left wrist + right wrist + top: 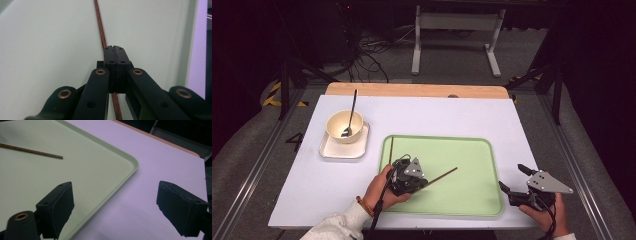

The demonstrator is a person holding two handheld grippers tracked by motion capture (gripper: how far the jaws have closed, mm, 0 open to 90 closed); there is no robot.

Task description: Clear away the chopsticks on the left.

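Lying across the green tray (472,200) are two brown chopsticks, and the left gripper (408,176) is pressing down on one of them near the tray's left end. In the left gripper view its jaws are standing tight together, pad against pad, with that chopstick (100,30) running straight out ahead of the tips and showing again beneath them, so the stick is sitting right along the seam where the pads meet; it is looking clamped on the stick. From the high view the same stick (391,146) is reaching from the gripper up over the tray's far rim. The other chopstick (443,176) is slanting out to the right of the left gripper, its near end hidden under the gripper's body.

The right gripper (516,181) is hovering just past the tray's right edge, over the white table (522,125), with its jaws standing wide apart and nothing between them. In the right gripper view the slanting stick's tip (37,152) is lying well away from those open pads.

A bowl (344,126) with a spoon (350,115) in it is sitting on a small white tray (337,150) at the table's left.
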